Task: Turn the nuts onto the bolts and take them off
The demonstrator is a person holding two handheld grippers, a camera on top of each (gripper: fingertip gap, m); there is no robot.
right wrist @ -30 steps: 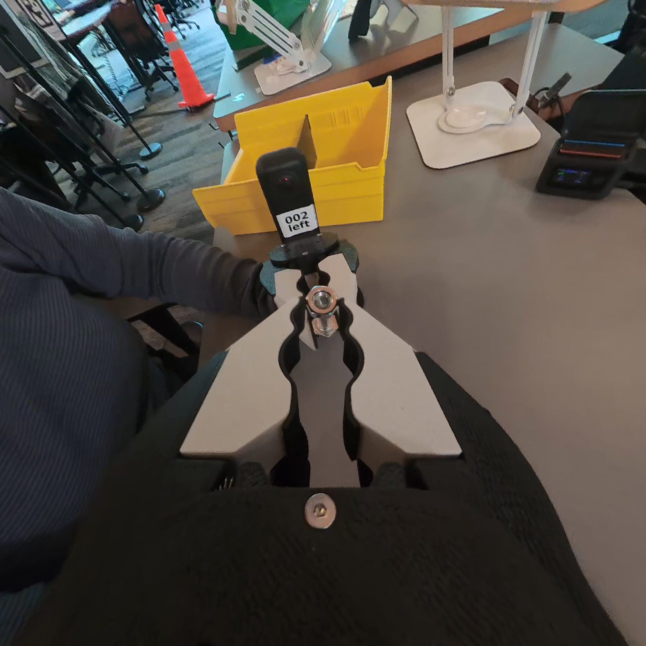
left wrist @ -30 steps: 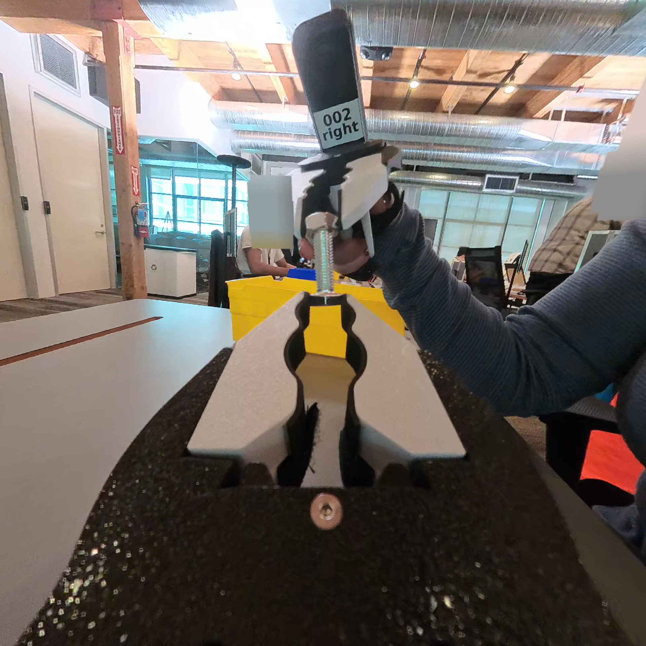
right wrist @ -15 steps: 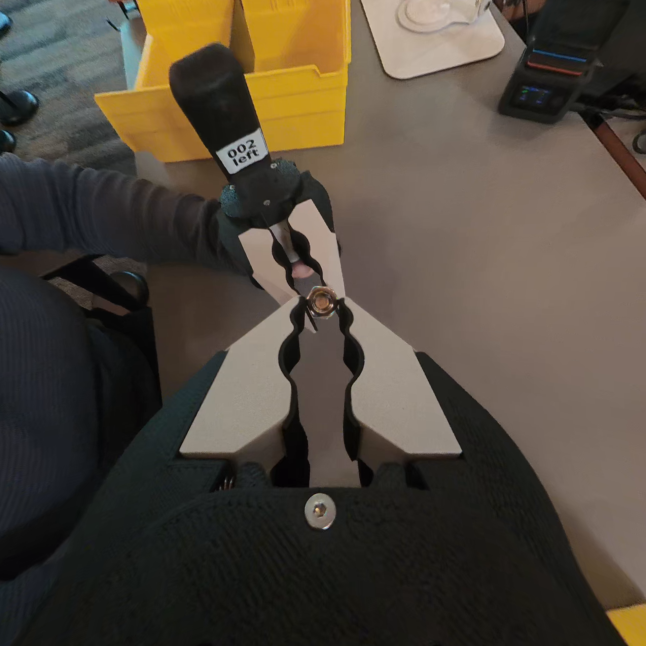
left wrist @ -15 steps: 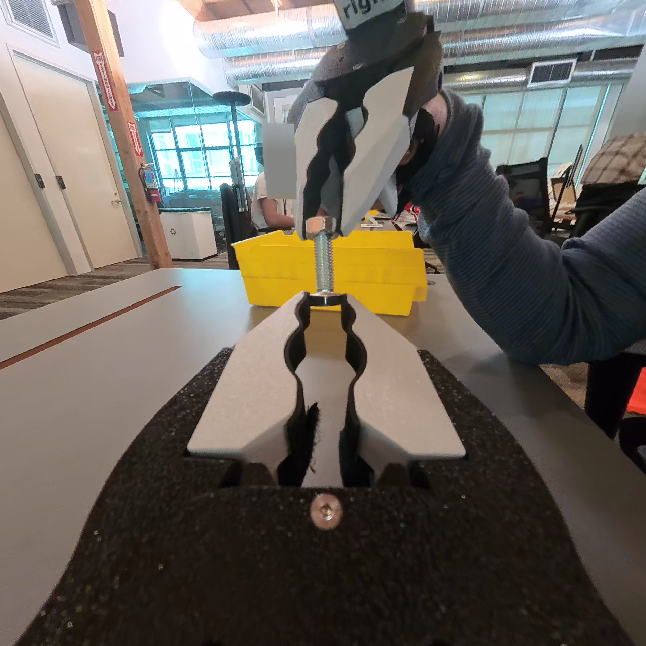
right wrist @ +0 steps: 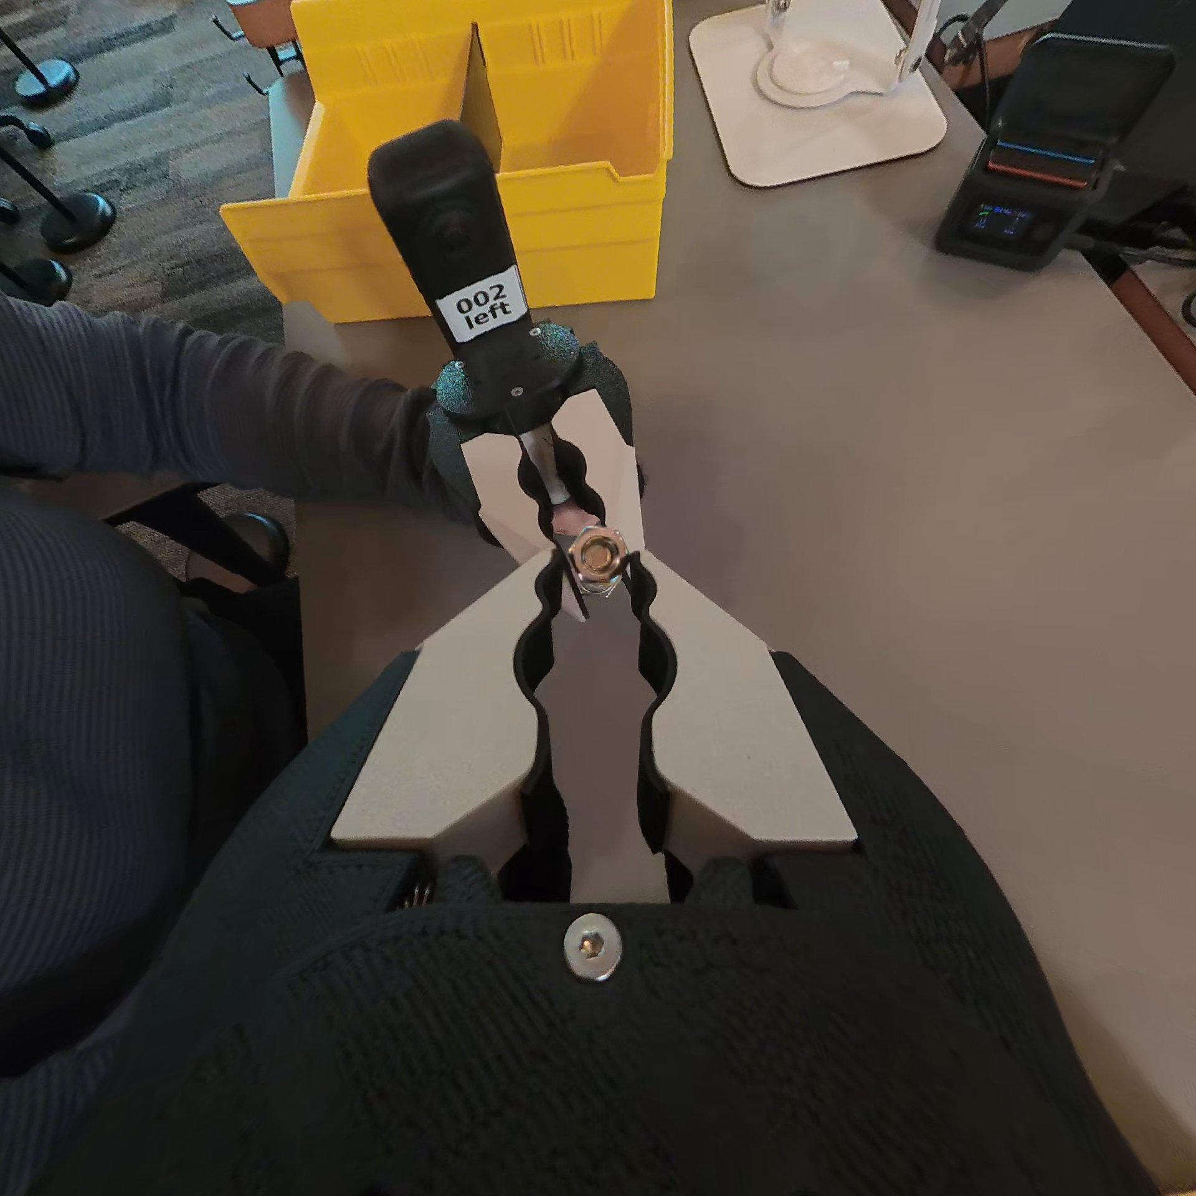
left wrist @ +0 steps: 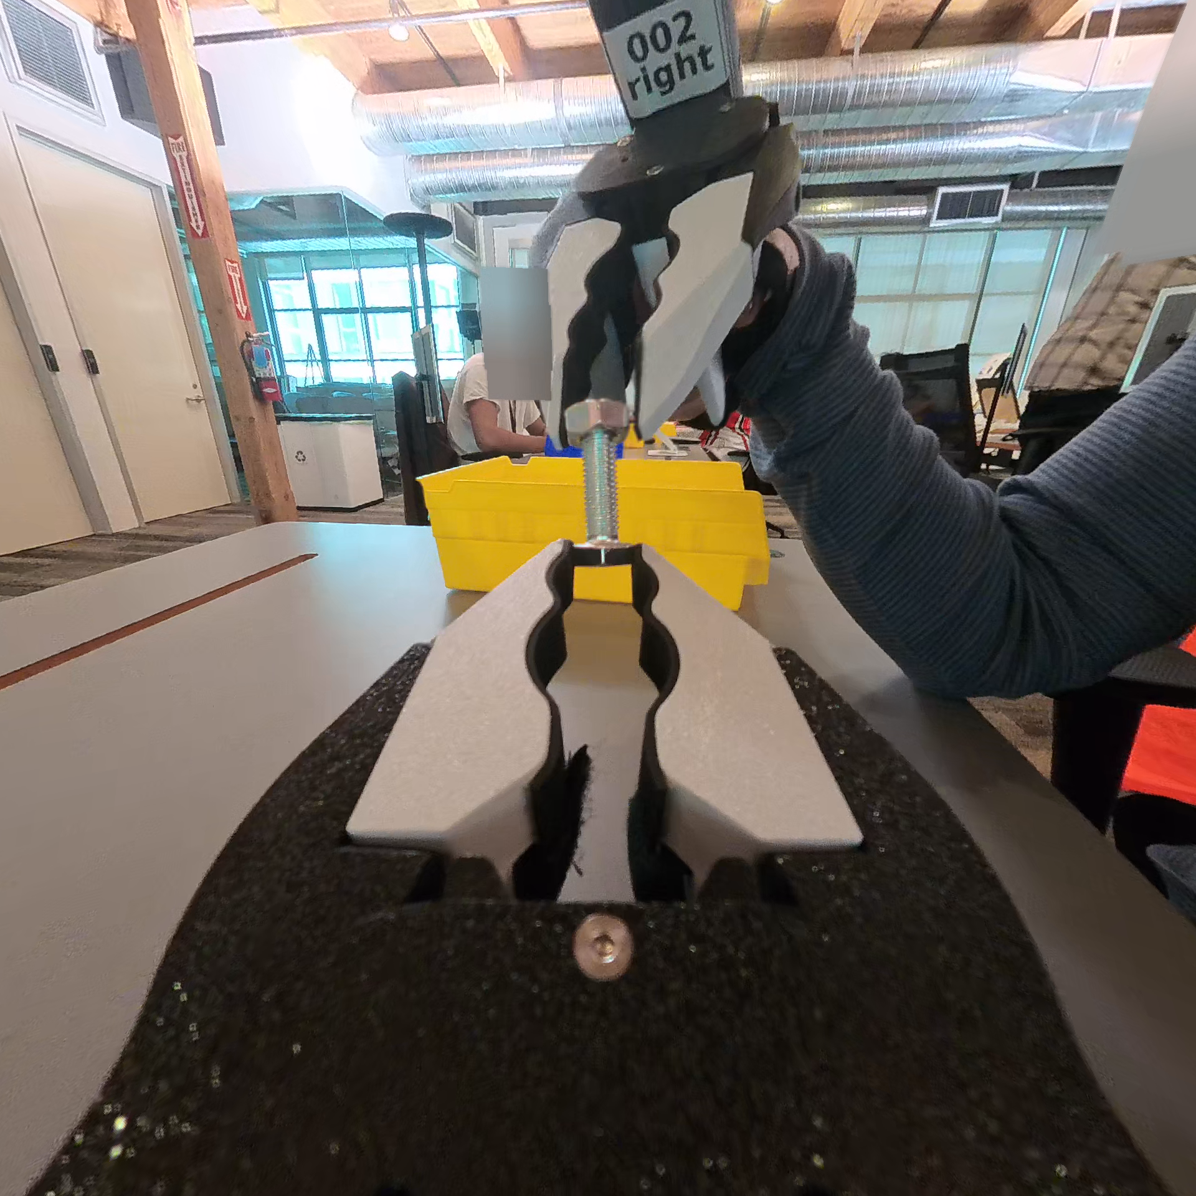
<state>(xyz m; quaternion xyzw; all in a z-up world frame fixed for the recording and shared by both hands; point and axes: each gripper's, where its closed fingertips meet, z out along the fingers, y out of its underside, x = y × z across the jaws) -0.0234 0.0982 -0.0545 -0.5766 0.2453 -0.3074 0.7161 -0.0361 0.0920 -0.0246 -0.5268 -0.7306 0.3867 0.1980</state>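
A silver bolt (left wrist: 600,492) stands upright above the grey table (left wrist: 194,679). My left gripper (left wrist: 602,556) is shut on the bolt's head at its lower end. A hex nut (left wrist: 595,415) sits at the top of the thread. My right gripper (left wrist: 598,424) comes down from above and is shut on the nut. In the right wrist view I look down the bolt's axis: the nut (right wrist: 597,558) lies between my right gripper's tips (right wrist: 592,573). The left gripper's fingers (right wrist: 498,479) reach in from beyond. The thread is hidden there.
A yellow divided bin (right wrist: 453,239) stands on the table (right wrist: 841,453) just behind the grippers, and it also shows in the left wrist view (left wrist: 679,518). A white lamp base (right wrist: 822,116) and a black device (right wrist: 1035,194) sit at the back right. People sit at desks in the background. Less than 4 cm separates the two grippers' tips.
My right gripper has swung around the bolt's axis with the nut in it, one way and then partly back. The left gripper keeps its hold on the bolt head.
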